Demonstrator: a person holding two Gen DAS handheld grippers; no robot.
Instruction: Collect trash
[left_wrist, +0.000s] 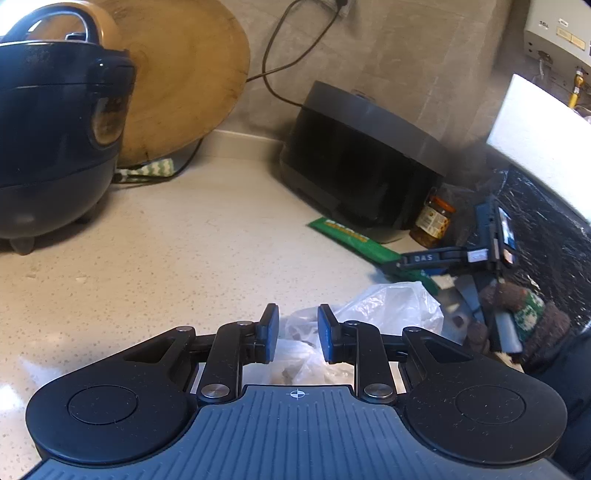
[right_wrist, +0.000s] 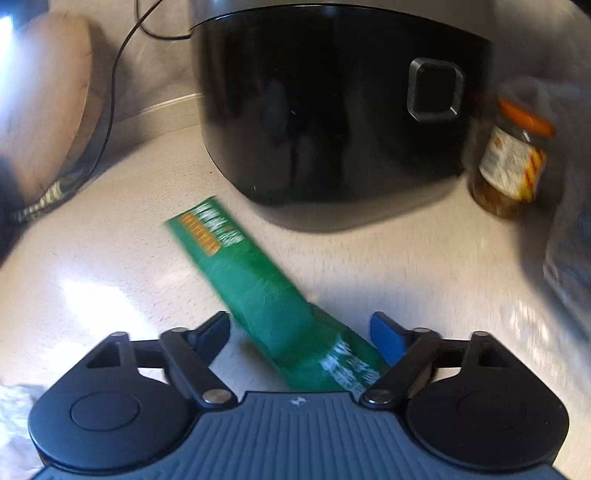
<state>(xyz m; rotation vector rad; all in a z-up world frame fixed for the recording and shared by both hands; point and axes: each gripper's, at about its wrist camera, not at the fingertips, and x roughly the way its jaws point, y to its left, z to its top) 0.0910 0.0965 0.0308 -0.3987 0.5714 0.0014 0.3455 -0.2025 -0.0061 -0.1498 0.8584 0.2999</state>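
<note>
Green wrapper (right_wrist: 258, 288) flat on pale countertop (right_wrist: 110, 258), in front of black appliance (right_wrist: 340, 110). Long axis diagonal in right wrist view: far printed end up-left, near end running down-right between the fingers of right gripper (right_wrist: 301, 332). Right jaws wide, pads on either side of wrapper's near end and clear of it (right-hand blue pad closest to the wrapper's edge, contact not resolvable through blur). Nothing held there yet. Right gripper pitched steeply down at the counter, wrapper crossing the jaw gap at an angle rather than square to it.

Left gripper (left_wrist: 297, 338) narrow, with clear plastic bag (left_wrist: 388, 306) bunched between and beyond the pads; whether pads actually pinch the film: cannot tell. Left gripper tilted moderately down, low over counter.

From left wrist view, same wrapper (left_wrist: 351, 240) well off toward upper right, right gripper's finger (left_wrist: 424, 257) over its near end. Right hand clearly the nearer one.

Judgement: next move a closing on wrapper's near end; slight roll likely useful to square pads across the short axis. Jar (right_wrist: 511, 166) with orange lid beside appliance, apart from wrapper.
</note>
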